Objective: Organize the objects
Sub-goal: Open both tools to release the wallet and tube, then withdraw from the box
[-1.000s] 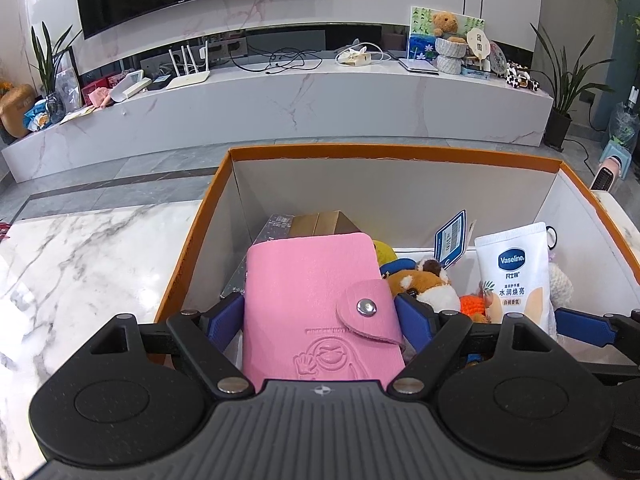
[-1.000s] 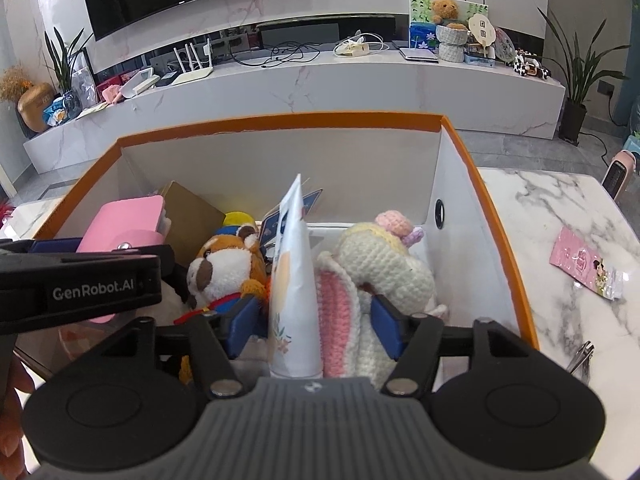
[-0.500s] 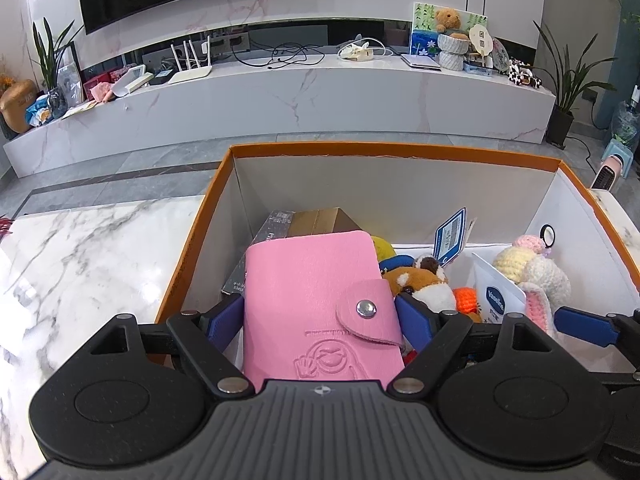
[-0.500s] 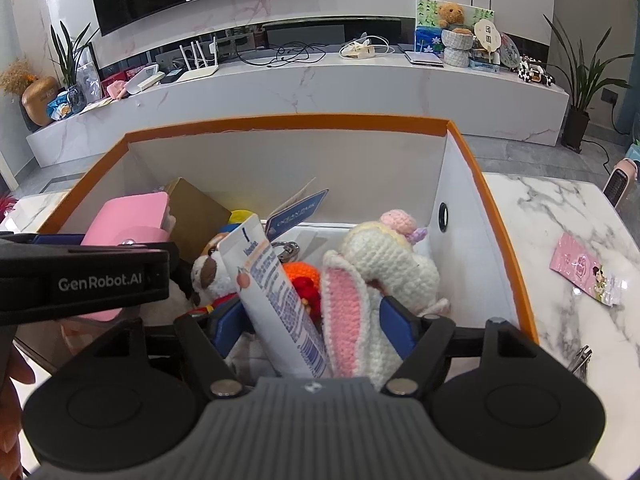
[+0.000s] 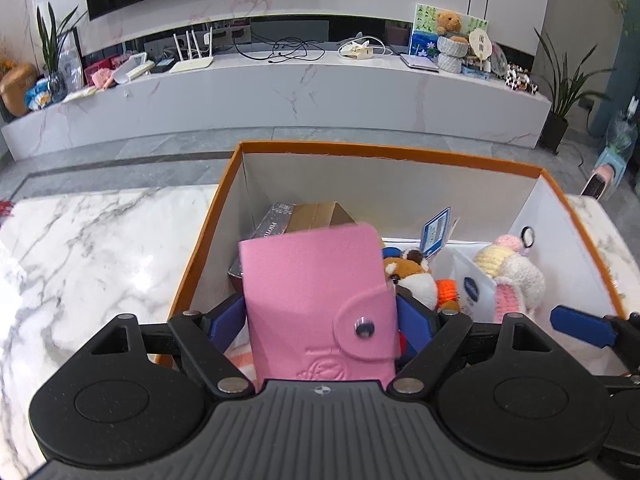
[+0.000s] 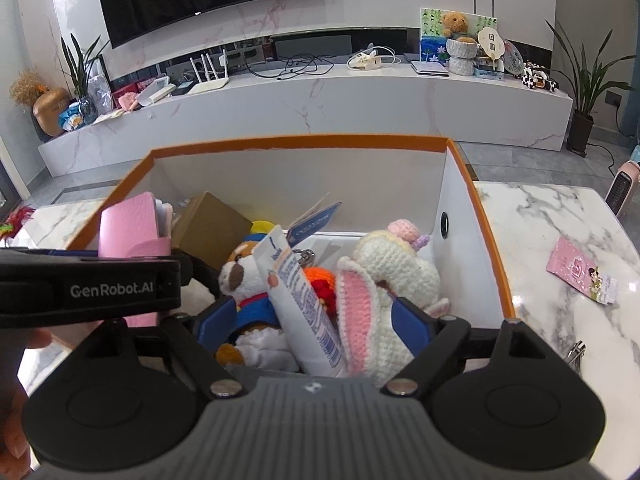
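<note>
Box: orange-rimmed box on the marble table, white inside, toys piled within.
Crochet bunny: white and pink bunny at 2 o'clock in the box.
Left gripper: left gripper clenched on the pink card wallet, held above the box at 9 o'clock.
Right gripper: right gripper released, jaws just opened wide.
Lotion tube: tube leans between those jaws, apparently free of both pads, against the plush dog.

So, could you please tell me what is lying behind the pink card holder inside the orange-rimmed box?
Behind the pink card holder in the box, a brown carton and a dark printed box show their upper ends. Their lower parts, and whatever lies under them, are covered.
</note>
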Demonstrator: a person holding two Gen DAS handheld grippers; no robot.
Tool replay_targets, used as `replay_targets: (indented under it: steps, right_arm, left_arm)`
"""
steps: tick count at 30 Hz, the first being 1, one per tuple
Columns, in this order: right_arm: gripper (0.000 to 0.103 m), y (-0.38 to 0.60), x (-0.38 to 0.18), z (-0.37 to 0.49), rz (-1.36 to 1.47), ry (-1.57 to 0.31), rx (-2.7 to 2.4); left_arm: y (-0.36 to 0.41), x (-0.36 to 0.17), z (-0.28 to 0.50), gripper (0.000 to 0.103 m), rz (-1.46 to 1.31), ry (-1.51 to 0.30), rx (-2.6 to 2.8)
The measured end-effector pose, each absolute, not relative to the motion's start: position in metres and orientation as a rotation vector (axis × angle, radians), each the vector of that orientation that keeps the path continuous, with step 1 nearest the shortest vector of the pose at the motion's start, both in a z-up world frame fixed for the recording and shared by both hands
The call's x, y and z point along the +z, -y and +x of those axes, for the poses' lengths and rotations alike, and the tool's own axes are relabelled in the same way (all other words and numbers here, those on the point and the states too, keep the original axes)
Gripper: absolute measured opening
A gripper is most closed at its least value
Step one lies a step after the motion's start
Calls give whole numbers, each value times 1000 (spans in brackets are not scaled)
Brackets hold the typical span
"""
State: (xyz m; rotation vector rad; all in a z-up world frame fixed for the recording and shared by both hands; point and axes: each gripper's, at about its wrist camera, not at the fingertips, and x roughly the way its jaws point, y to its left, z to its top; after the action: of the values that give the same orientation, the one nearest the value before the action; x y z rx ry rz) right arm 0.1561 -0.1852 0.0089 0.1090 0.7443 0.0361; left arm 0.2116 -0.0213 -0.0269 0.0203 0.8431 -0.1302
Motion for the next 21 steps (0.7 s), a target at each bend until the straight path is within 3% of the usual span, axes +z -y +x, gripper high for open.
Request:
replay_targets:
  steps: [2, 21]
  right_arm:
    - [92, 185, 12, 151, 98, -734, 20]
    - [95, 191, 42, 110, 76, -713, -64]
  left_arm:
    - [20, -20, 206, 95, -5, -816, -140]
    - [7, 5, 161, 95, -77, -785, -58]
